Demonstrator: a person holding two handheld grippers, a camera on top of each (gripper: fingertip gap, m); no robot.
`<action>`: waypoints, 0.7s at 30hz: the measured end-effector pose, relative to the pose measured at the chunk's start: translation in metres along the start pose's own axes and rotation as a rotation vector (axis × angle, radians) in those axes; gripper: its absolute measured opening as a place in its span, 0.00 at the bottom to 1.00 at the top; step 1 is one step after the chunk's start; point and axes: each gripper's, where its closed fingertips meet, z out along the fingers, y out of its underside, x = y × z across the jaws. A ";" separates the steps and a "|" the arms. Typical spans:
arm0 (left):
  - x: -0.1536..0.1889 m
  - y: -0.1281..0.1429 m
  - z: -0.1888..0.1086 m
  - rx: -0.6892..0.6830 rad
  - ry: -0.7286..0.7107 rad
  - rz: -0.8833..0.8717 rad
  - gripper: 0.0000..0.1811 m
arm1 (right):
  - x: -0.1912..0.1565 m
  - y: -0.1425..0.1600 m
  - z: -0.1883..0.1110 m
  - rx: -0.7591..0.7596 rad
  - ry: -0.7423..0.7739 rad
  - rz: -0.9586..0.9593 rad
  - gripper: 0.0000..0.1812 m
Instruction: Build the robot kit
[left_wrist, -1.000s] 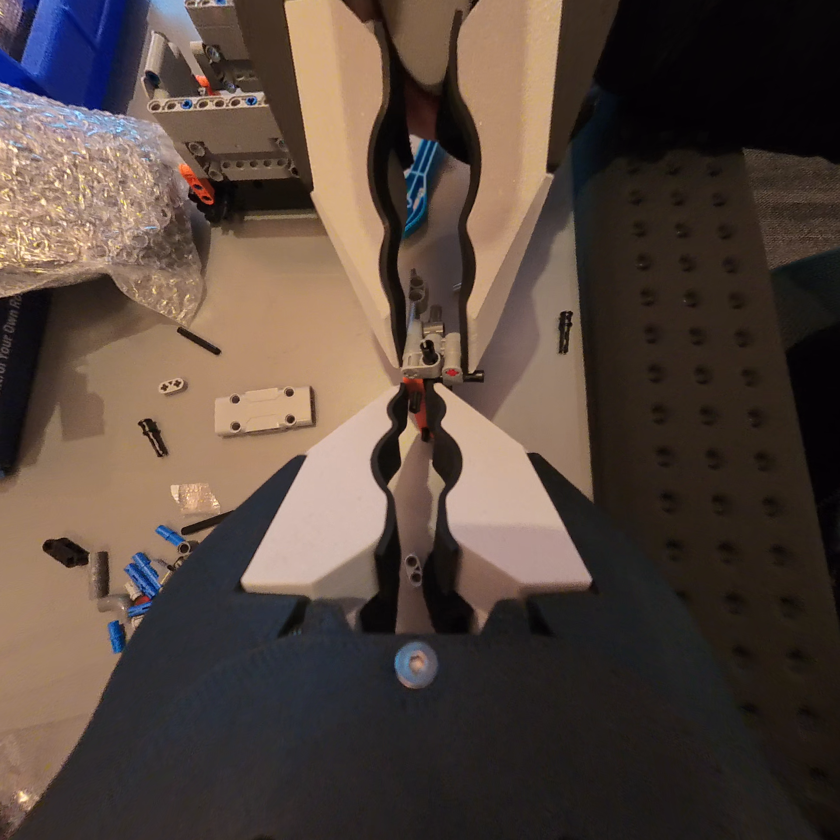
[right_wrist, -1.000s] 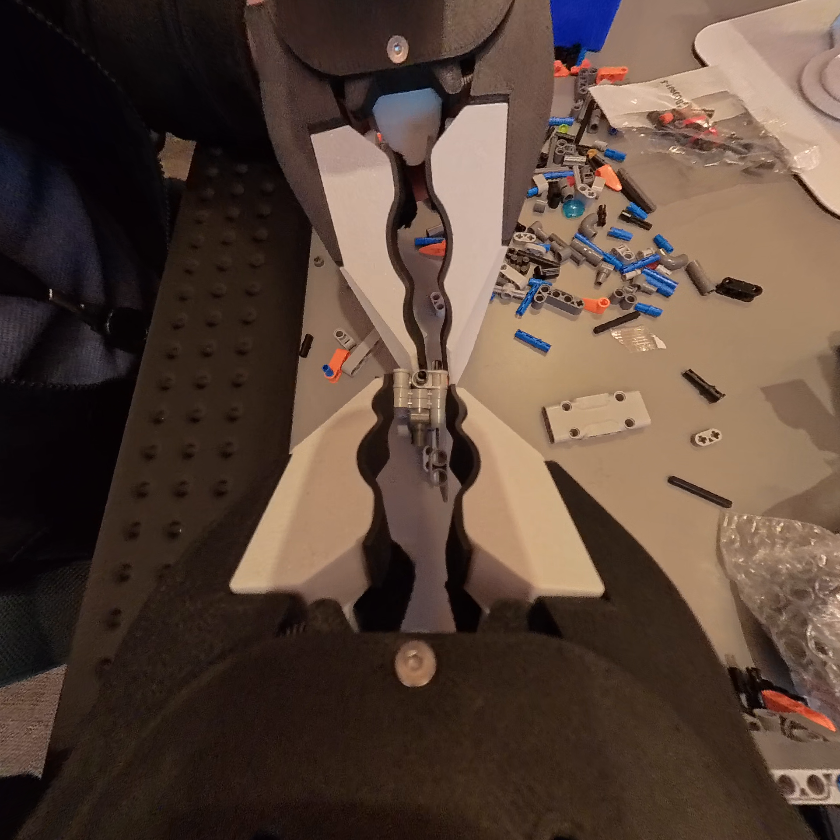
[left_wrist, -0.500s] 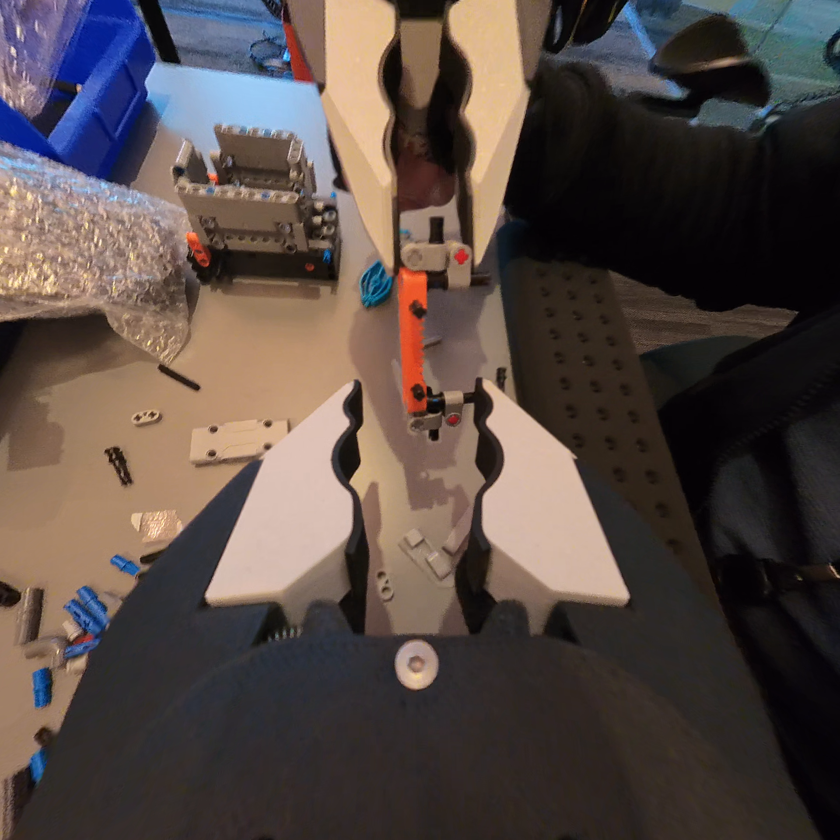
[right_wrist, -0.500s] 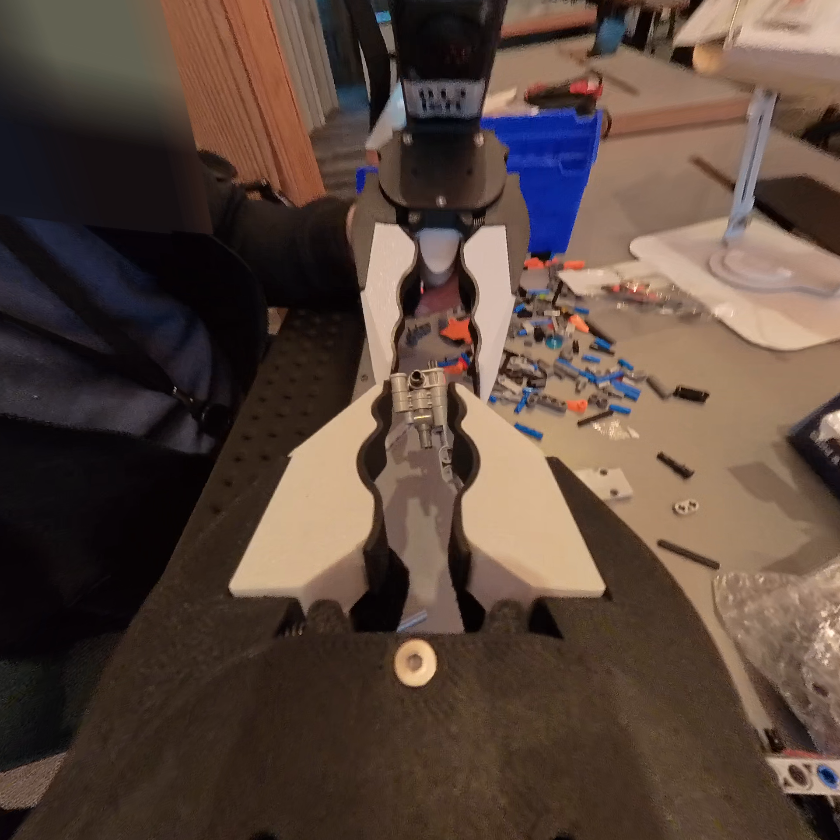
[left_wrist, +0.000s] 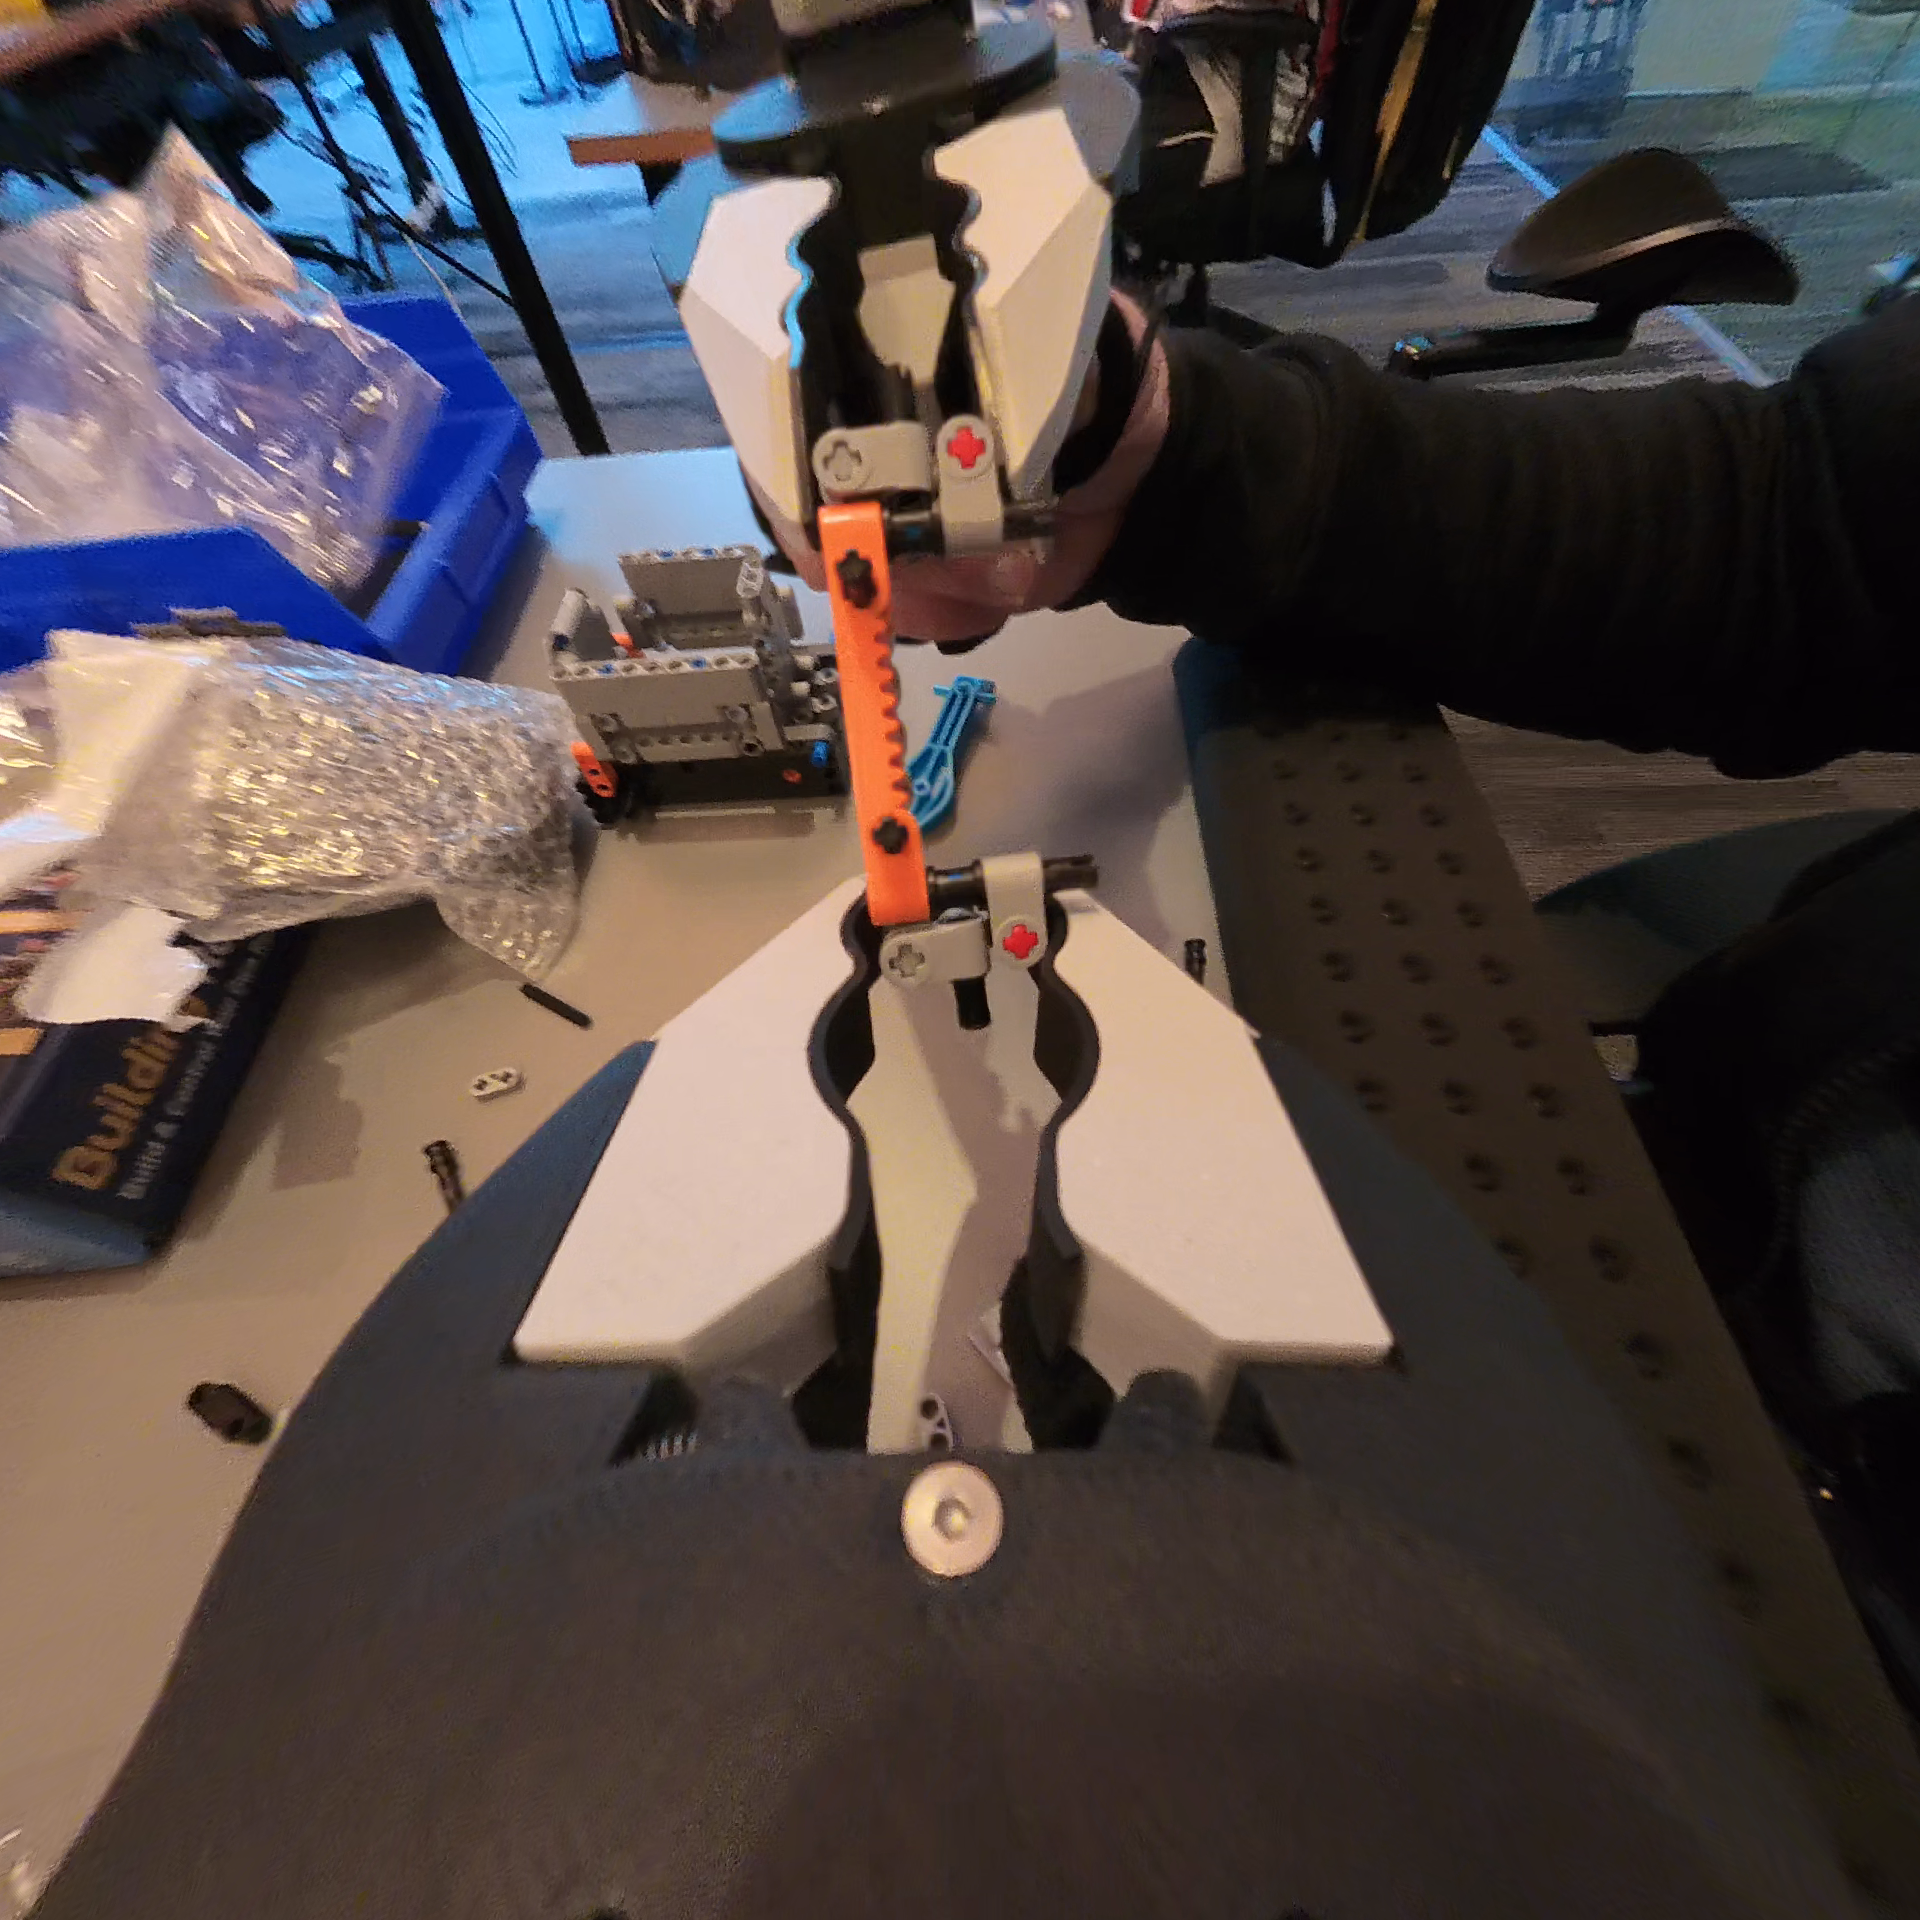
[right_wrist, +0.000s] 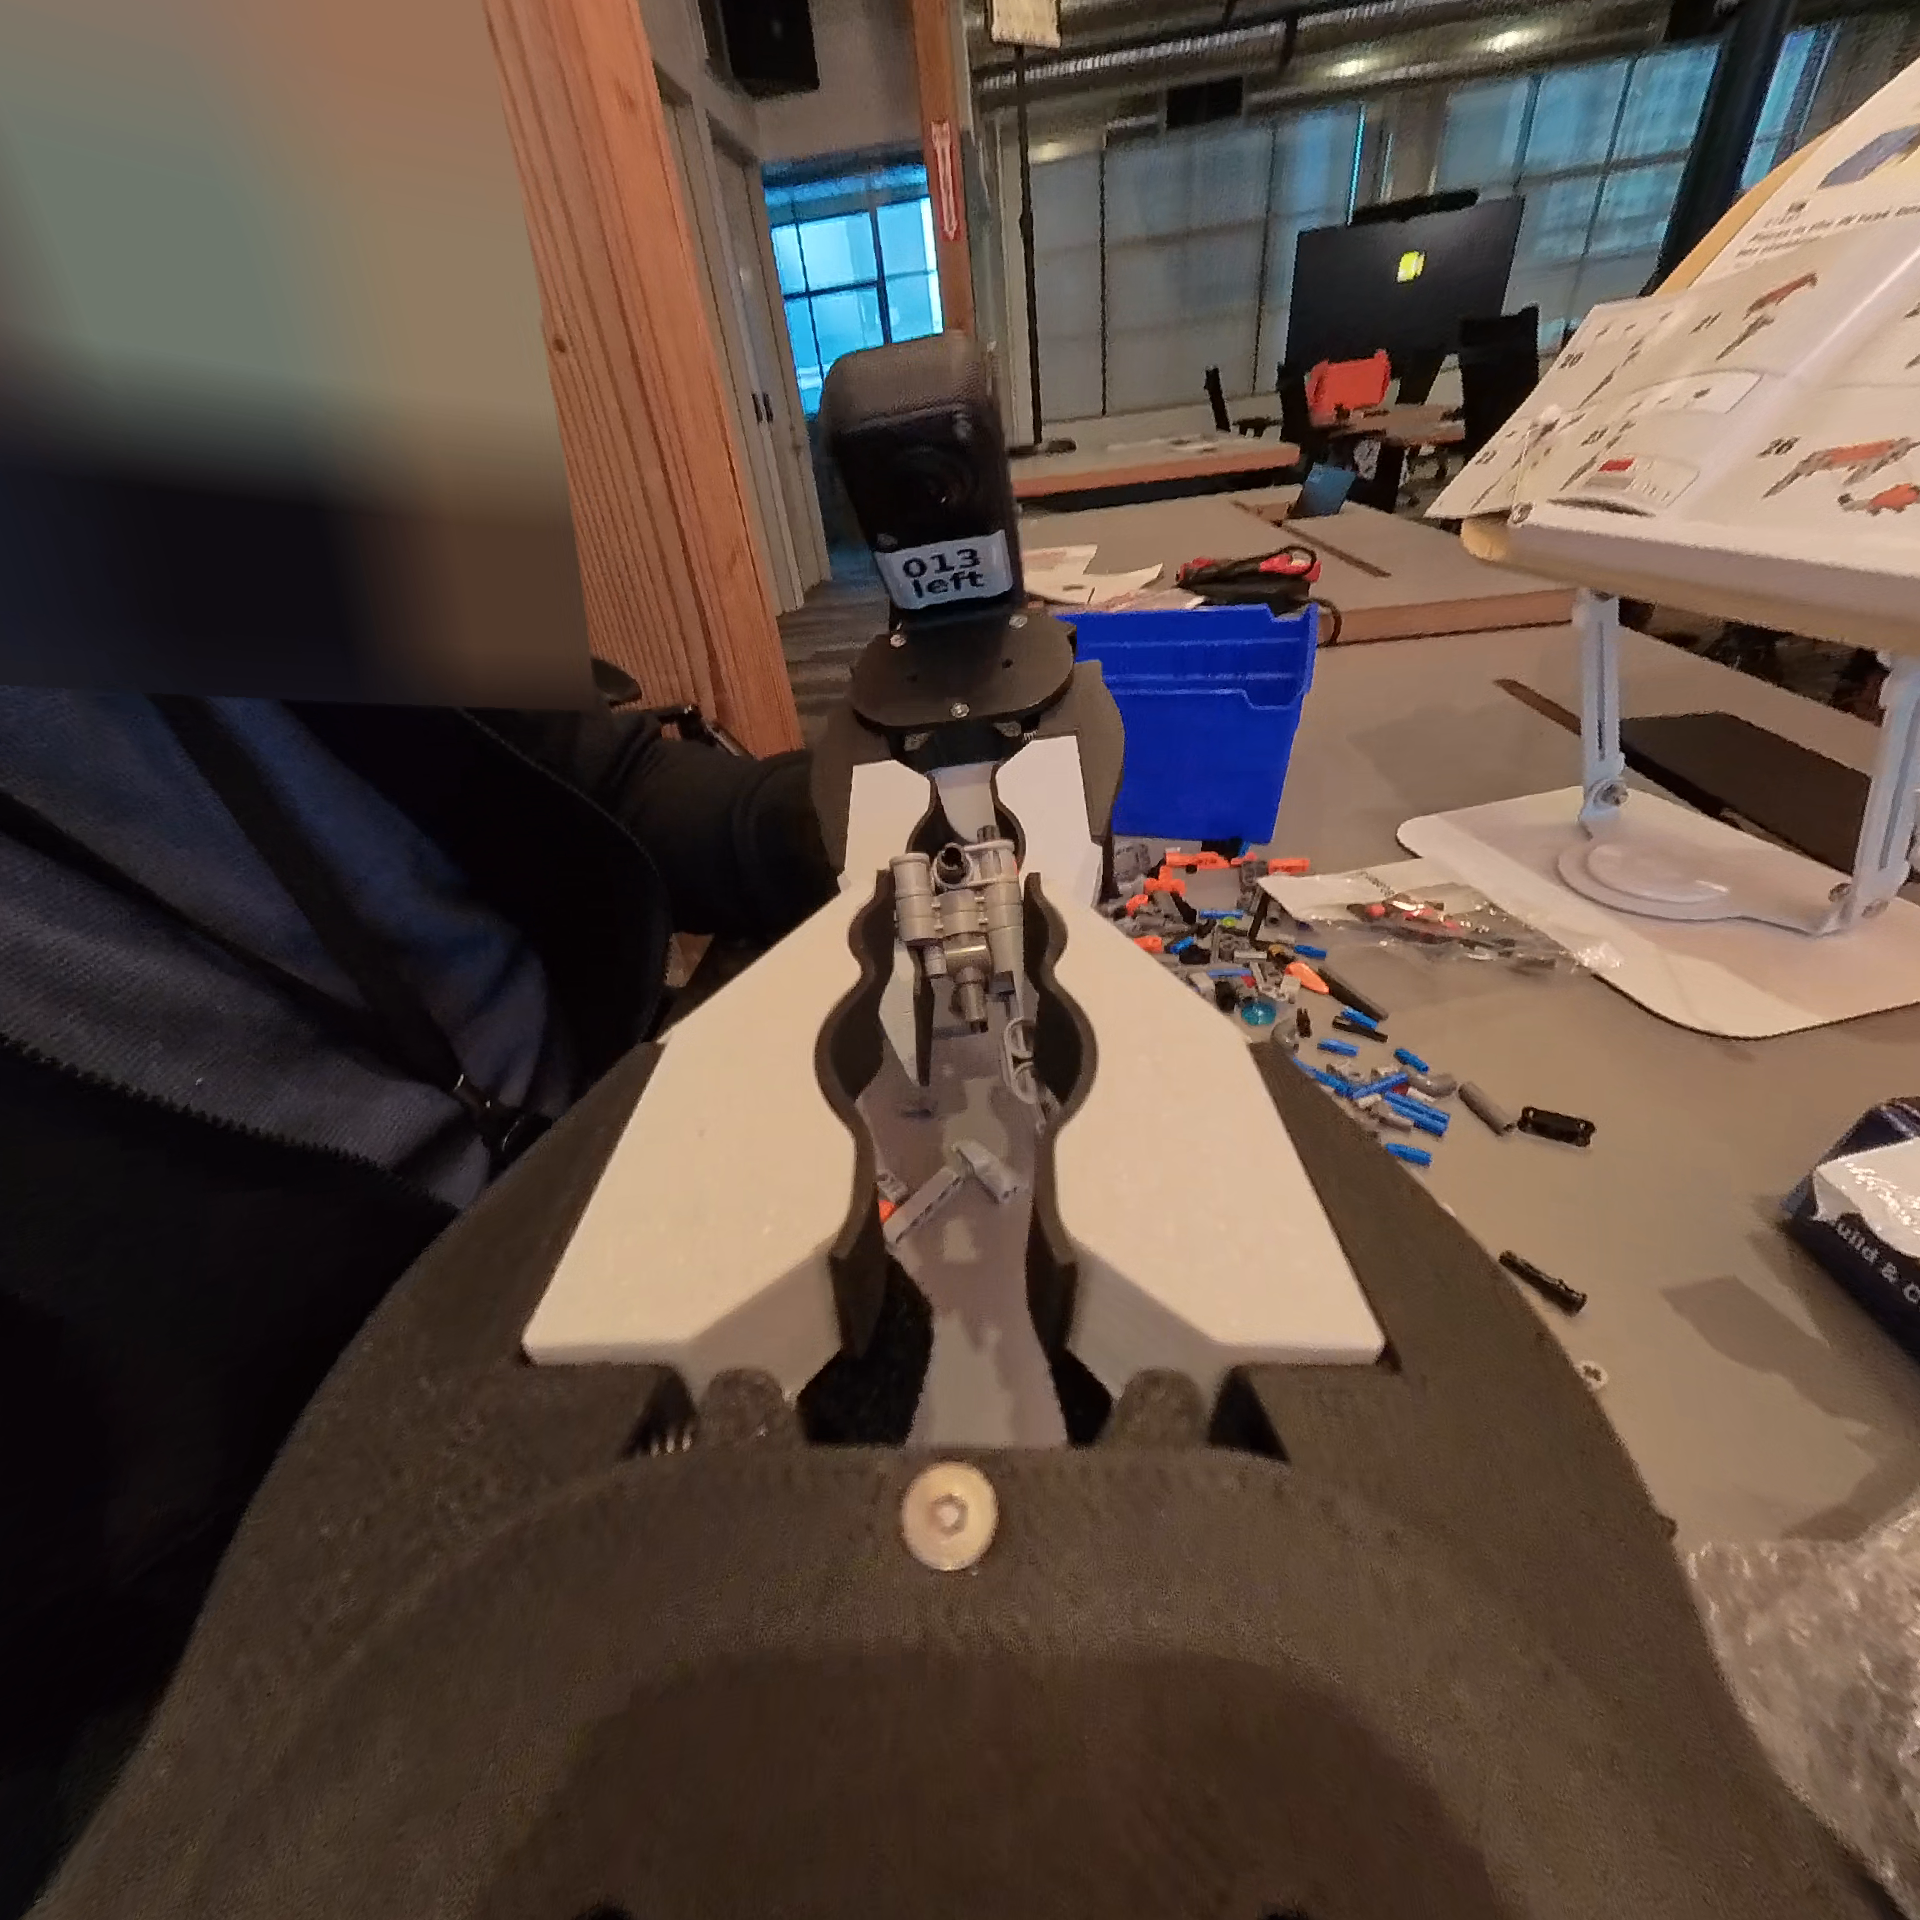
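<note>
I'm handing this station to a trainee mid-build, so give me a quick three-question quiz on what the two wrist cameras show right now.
1. True or false: the orange toothed beam lies flat on the table.
2. Which gripper clamps the upper grey connector at the beam's top end?
3. The bin behind the bubble wrap is: A blue, B green, C red.

Key:
1. False. It hangs in the air between the right gripper and the left gripper.
2. The right gripper.
3. A.
</note>
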 end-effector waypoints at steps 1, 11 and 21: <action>-0.002 -0.003 -0.002 0.007 -0.020 0.013 0.13 | 0.000 -0.003 0.000 0.017 0.000 -0.001 0.12; -0.016 -0.004 -0.012 -0.017 -0.150 0.089 0.12 | 0.009 -0.005 -0.001 0.033 0.070 -0.024 0.15; -0.024 -0.004 -0.019 0.035 -0.113 -0.036 0.13 | 0.017 -0.005 -0.007 0.029 0.164 -0.055 0.16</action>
